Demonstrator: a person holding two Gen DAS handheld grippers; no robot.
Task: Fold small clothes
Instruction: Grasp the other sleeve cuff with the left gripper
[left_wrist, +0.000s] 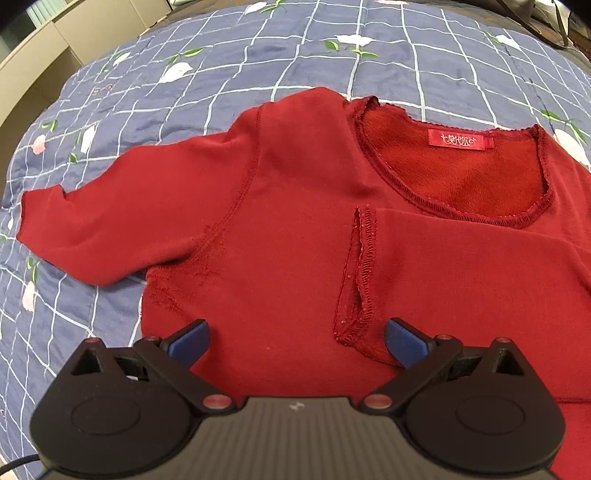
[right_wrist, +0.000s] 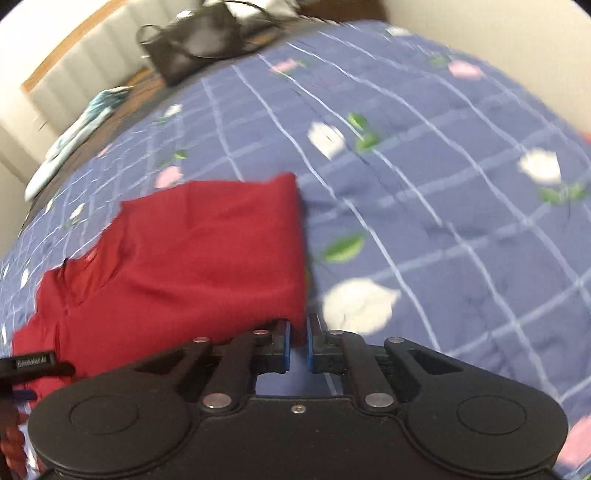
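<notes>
A small red long-sleeved shirt lies flat on the bed, neckline and red label facing up. One sleeve stretches out to the left. The other sleeve is folded across the chest, with its cuff just ahead of my left gripper. That gripper hovers open over the shirt's body, with nothing between its blue pads. In the blurred right wrist view, the shirt shows a straight folded edge on its right. My right gripper has its pads nearly together at that edge's near corner, pinching the cloth.
A blue checked quilt with a flower print covers the bed. A dark bag sits at the far end, and light folded cloth lies near the left edge. A beige cabinet stands beyond the bed.
</notes>
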